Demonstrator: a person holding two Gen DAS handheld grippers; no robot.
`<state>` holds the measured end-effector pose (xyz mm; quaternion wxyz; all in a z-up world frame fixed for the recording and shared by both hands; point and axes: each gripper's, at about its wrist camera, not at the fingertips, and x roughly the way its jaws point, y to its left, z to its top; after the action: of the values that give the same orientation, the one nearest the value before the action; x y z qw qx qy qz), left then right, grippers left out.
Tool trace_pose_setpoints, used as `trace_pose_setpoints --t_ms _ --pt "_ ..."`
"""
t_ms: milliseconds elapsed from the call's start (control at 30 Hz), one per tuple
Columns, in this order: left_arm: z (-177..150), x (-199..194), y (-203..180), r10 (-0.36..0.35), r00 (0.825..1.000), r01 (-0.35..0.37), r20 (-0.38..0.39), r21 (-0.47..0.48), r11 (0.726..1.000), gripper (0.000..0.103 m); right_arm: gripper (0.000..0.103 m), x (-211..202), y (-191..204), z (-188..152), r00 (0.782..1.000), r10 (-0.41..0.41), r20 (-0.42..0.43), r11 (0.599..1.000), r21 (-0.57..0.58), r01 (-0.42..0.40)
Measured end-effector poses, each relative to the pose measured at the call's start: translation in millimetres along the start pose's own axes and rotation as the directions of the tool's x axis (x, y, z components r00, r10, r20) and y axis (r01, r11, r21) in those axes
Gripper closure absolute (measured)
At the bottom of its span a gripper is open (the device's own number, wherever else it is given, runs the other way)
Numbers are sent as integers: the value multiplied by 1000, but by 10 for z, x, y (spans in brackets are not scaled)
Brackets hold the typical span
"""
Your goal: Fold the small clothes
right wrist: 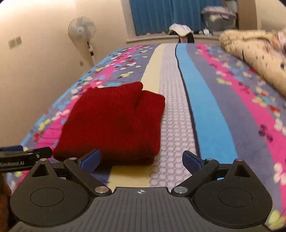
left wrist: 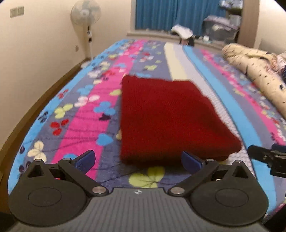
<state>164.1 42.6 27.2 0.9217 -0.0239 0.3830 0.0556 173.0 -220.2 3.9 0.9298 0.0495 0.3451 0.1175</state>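
Folding progress: looks nearly done, I'd say; the red knitted sweater (left wrist: 169, 117) already lies as a compact, layered rectangle, with one rolled part, perhaps a sleeve, showing at its far end in the right wrist view.
Sweater's place: flat on the flowered bedspread (left wrist: 85, 121), centre of the left wrist frame, lower left of centre in the right wrist frame (right wrist: 114, 123).
Left to do: at most a tidy-up or setting it aside; no other small clothes within reach that I can make out, only a blurred pile far back by the blue curtain (left wrist: 160, 14).
Left tongs (left wrist: 138, 160): spread wide, gripping nothing, just short of the sweater's near edge, low over the bed.
Right tongs (right wrist: 141, 161): likewise released and empty, at the sweater's near right corner, aimed along the pale stripe.
Pose: both held level, side by side, each one's tip visible at the edge of the other's frame.
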Motion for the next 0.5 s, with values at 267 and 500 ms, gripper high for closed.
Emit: trace_pose_setpoints --t_ms 267,500 --pt "-10 222 63 -15 998 12 -67 -38 999 1 5 22 134 -26 1000 -10 -5 1000 -21 10" --pt "-4 208 28 -19 998 17 -66 -33 999 1 5 58 176 -44 1000 -4 -21 999 -43 4"
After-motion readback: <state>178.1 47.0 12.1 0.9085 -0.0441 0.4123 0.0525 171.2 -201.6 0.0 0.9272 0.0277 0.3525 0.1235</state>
